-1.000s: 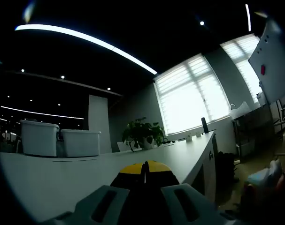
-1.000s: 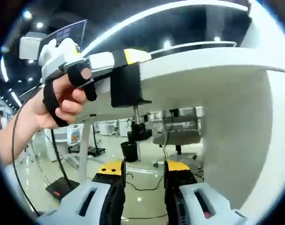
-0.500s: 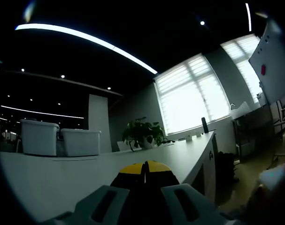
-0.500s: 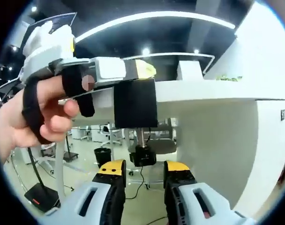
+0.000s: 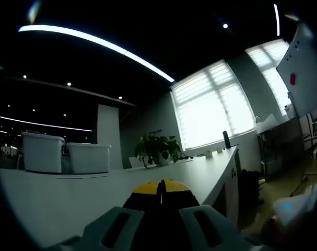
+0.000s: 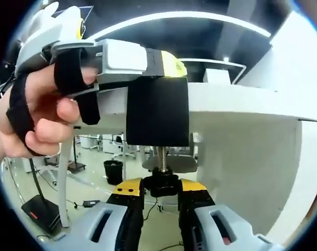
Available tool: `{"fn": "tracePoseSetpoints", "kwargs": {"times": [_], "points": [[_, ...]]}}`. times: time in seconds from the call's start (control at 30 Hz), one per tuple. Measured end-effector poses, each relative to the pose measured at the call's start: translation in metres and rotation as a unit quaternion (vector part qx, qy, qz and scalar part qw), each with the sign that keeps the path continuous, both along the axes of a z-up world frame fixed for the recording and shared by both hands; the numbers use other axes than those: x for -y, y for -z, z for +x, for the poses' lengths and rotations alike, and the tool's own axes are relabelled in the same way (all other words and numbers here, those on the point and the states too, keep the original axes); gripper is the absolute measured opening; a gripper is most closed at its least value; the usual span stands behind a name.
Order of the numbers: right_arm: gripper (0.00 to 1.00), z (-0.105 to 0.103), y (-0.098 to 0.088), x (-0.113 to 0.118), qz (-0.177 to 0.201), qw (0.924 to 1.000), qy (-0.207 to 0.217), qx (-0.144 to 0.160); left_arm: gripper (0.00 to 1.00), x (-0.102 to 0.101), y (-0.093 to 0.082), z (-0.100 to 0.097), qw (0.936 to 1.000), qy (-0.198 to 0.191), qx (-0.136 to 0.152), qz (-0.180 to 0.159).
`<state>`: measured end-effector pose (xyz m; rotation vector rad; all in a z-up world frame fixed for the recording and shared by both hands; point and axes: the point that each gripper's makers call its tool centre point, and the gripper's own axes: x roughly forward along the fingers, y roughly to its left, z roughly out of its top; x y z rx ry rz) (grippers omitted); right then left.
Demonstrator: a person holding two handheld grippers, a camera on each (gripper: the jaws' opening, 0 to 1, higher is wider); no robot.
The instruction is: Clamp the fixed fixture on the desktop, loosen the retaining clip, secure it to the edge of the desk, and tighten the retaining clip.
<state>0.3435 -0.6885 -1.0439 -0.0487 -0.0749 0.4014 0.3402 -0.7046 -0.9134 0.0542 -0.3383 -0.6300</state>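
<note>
Black clamp fixture on the white worktop's edge

In the right gripper view's centre, the boxy black fixture [image 6: 157, 111] hangs over the worktop [image 6: 236, 99] edge; its threaded screw points down, ending in a black knob [image 6: 161, 184] at lower centre.

- A long white worktop [image 5: 69, 193] runs toward bright windows with blinds [image 5: 213, 107].
- Two white bins [image 5: 64, 152] stand side by side on it at the left.
- A leafy potted plant [image 5: 158, 148] sits farther along, near the windows.
- A small dark bottle [image 5: 226, 139] stands upright at the far end.
- Below the worktop, a black waste bin [image 6: 114, 171] stands on the glossy floor [image 6: 90, 193].
</note>
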Motion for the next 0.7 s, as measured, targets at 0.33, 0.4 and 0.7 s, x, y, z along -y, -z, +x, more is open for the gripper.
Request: {"fn": "tracePoseSetpoints", "kwargs": {"times": [0.33, 0.4, 0.7], "points": [[0.25, 0.000, -0.002, -0.006, -0.007, 0.9918, -0.125, 0.026, 0.01, 0.000, 0.000, 0.000, 1.0000, -0.001, 0.000, 0.001], [0.25, -0.002, -0.002, -0.008, -0.021, 0.9846, -0.168, 0.041, 0.01, 0.000, 0.000, 0.000, 1.0000, 0.000, 0.000, 0.002], [0.25, -0.010, 0.002, -0.014, -0.054, 0.9311, -0.358, 0.042, 0.01, 0.000, 0.000, -0.001, 1.0000, -0.001, 0.003, 0.001]]}}
